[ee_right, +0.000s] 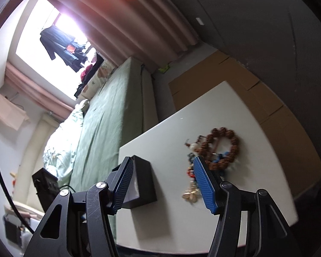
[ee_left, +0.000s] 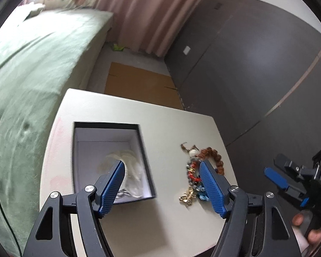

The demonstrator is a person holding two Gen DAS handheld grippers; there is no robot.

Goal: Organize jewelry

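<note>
I'm counting from the left: one black box is sitting open on the white table, and inside it one pale, whitish piece is lying on the light lining, with something striped beside it that I can't make out. My left gripper is hovering over the table with its jaws standing wide apart and nothing between the blue pads; one finger is hanging over the box, the other over the jewelry. Moving right, one tangled jewelry pile is resting on the bare tabletop, apart from the box: I'm making out one brown bead bracelet, one gold charm, and red and blue bits too knotted to count. My right gripper is also gaping, holding nothing, with the box at its left finger and the pile at its right. In the left view I'm seeing that second gripper off the table's right edge, fingers of a hand wrapping its handle. Around the table: one green-covered bed on the left, pink curtains behind, flat cardboard on the floor, and a dark grey wardrobe on the right
</note>
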